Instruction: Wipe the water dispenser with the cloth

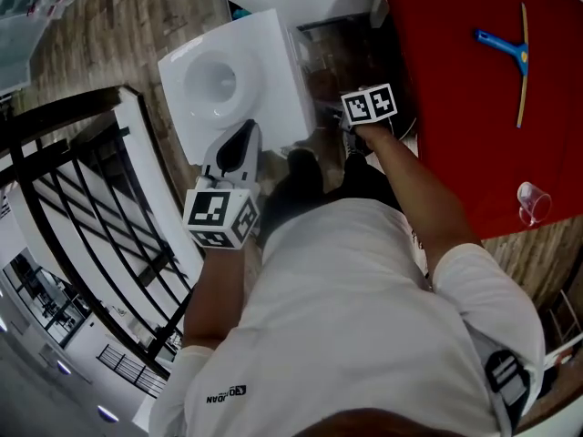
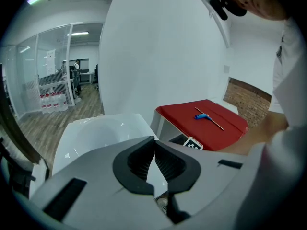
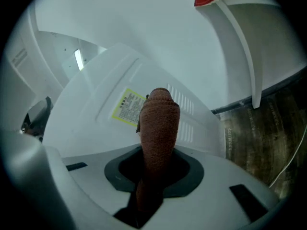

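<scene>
A rust-brown knitted cloth (image 3: 158, 123), rolled into a thick wad, is seen clamped between the jaws of the right hand-held gripper (image 3: 156, 166). It is held up to a panel of a white box-shaped plastic water dispenser (image 3: 91, 109), close to a yellow printed label (image 3: 127, 105) and a bank of ventilation slots (image 3: 187, 116). Whether the wad's tip is actually pressed to the panel cannot quite be made out. The left hand-held gripper (image 2: 154, 162) is held at the near edge of the dispenser's top, its jaws drawn together on nothing. The dispenser is stood on a wood-grain floor (image 1: 82, 25) beside a red desk (image 1: 455, 126). The cloth is judged soft, light and easily squashed, so a firm pinch low on the roll, as taken here, should be favoured. The dispenser's smooth plastic is likely to be slick, and only light pressure is advised.
</scene>
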Demonstrator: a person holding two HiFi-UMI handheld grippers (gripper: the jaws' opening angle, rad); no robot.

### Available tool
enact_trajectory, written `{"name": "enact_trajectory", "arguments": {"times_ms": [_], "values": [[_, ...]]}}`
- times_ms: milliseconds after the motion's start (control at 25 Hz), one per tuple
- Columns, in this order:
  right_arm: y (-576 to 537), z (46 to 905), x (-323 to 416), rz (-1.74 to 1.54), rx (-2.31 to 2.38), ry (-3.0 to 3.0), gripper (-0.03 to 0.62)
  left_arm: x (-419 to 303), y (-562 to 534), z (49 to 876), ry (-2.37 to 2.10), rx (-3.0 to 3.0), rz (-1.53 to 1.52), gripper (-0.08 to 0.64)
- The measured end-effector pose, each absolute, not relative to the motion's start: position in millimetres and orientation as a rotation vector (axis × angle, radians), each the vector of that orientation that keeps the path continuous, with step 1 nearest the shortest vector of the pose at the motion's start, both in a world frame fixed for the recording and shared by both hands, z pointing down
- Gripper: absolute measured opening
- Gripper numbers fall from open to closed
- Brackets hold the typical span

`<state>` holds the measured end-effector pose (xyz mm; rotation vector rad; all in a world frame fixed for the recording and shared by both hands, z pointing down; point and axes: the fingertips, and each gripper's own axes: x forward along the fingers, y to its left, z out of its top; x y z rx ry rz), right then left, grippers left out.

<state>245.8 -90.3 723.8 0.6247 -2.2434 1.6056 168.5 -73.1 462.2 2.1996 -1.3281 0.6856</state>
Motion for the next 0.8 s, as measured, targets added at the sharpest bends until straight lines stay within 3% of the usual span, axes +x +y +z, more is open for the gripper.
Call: {"name": "enact_trajectory", "arguments": {"times_ms": [800], "values": [[-106.9,877.6,259.0,1.673,0.801,-1.859,0.084,158.6,-77.6,477.3,-1.364,2.096,0.694,0.000]]}}
